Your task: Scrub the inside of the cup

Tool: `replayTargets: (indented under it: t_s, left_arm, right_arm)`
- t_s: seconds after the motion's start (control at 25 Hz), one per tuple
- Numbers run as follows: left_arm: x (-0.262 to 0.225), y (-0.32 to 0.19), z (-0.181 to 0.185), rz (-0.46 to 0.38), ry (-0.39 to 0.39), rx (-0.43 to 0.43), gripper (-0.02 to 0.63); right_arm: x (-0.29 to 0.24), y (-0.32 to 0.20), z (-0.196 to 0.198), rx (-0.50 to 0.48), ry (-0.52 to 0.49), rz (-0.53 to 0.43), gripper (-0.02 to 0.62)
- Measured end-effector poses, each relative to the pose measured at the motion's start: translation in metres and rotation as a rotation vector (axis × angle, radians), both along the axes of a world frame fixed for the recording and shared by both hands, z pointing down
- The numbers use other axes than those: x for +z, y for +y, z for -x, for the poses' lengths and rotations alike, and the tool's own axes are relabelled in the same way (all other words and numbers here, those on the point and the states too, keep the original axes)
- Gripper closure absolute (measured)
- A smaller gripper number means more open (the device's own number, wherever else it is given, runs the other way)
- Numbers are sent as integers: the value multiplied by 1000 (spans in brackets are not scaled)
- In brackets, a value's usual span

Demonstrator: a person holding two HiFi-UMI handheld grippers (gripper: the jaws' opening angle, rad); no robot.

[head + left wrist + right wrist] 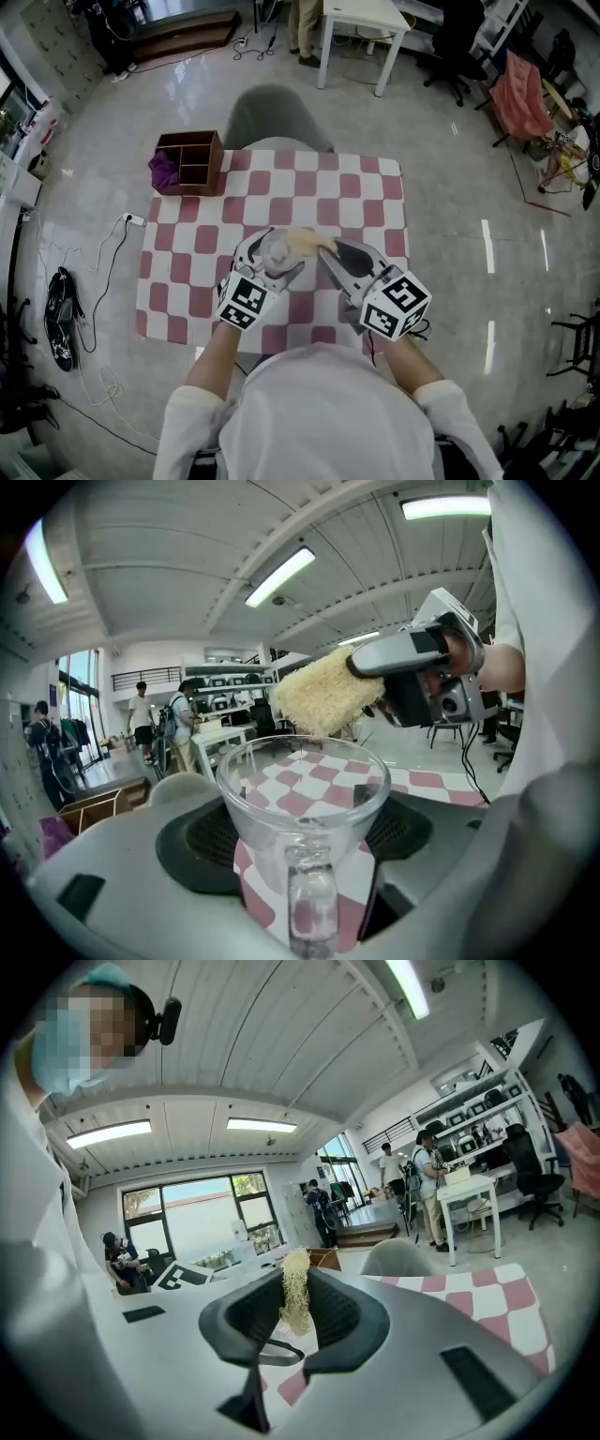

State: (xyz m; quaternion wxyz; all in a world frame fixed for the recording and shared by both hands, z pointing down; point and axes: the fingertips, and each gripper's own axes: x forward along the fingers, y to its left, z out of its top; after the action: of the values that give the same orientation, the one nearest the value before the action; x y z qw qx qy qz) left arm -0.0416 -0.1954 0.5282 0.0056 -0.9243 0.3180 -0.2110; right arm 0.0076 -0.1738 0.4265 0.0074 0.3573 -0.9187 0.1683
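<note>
A clear glass cup with a handle sits clamped between the jaws of my left gripper, its mouth facing away from the camera. In the head view the cup is held above the checkered table, left of centre. My right gripper is shut on a pale yellow loofah scrubber. The scrubber hangs just above the cup's far rim, outside the cup. In the head view the scrubber lies next to the cup's right side, at the tip of my right gripper.
A red-and-white checkered cloth covers the small table. A brown wooden organiser box with something purple in it stands at the table's far left corner. A grey chair is behind the table. Cables lie on the floor at left.
</note>
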Motion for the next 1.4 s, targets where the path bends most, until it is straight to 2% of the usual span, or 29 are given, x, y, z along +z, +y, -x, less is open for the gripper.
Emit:
replayTargets:
  t_s: [0.2, 0.52, 1.04, 1.4]
  left_arm:
    - [17, -20, 5, 41, 64, -42, 222]
    - [49, -43, 11, 97, 115, -97, 222]
    - [89, -53, 12, 165, 118, -104, 222]
    - [97, -50, 8, 178, 113, -96, 222]
  right_arm:
    - [12, -2, -14, 66, -63, 47, 508]
    - [29, 2, -29, 135, -29, 92, 508]
    - [42, 2, -35, 171, -8, 133, 508]
    - [44, 0, -35, 162, -16, 140, 508]
